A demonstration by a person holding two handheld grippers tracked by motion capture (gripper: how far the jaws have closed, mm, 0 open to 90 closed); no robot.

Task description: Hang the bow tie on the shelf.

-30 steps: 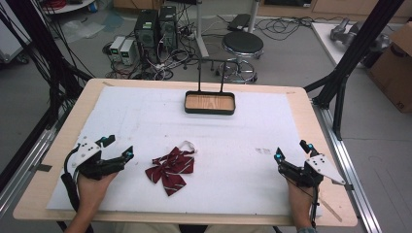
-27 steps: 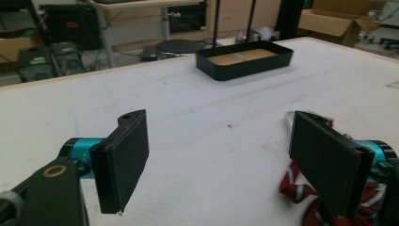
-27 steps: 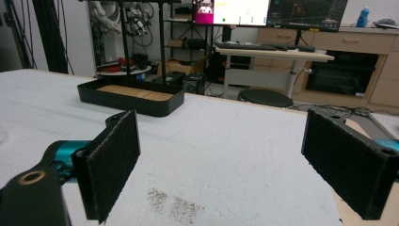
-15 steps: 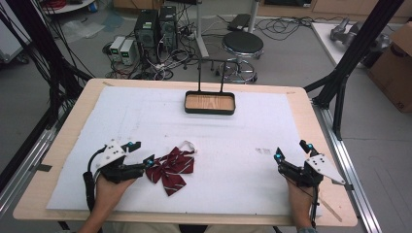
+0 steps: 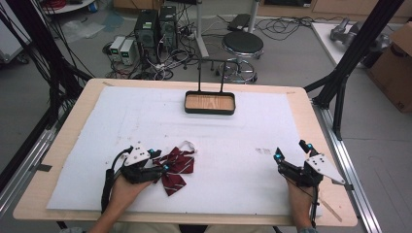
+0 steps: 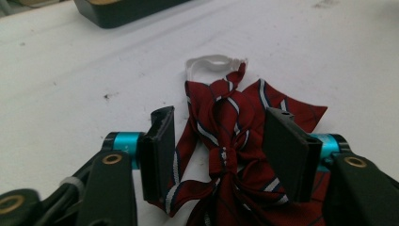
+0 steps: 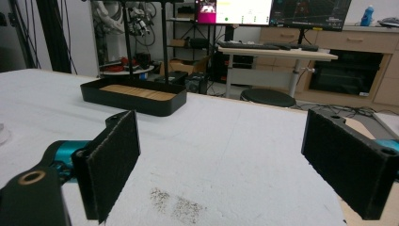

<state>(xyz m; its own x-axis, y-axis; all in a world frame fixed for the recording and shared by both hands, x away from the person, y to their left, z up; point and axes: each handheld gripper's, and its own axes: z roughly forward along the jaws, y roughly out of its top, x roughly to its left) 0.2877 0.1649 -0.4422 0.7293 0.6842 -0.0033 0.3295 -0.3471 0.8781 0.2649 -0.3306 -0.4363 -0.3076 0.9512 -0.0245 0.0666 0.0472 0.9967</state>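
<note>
My left gripper (image 5: pixel 159 160) lies low near the desk's (image 5: pixel 58 141) front-left corner, jaws spread to either side of the bow tie (image 6: pixel 230 141), not yet pinching it. My right gripper (image 5: pixel 290 156) rests near the front-right corner, jaws wide apart over bare white mat (image 7: pixel 244 155). The dark red bow tie, striped white and navy, lies flat with its white strap loop (image 6: pixel 209 63) pointing toward the far edge. Its lower wings are cut off behind my jaws.

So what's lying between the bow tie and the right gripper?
Nothing but bare white table cover with a small dark smudge, seen in the high view between the bow tie and the right gripper.
</note>
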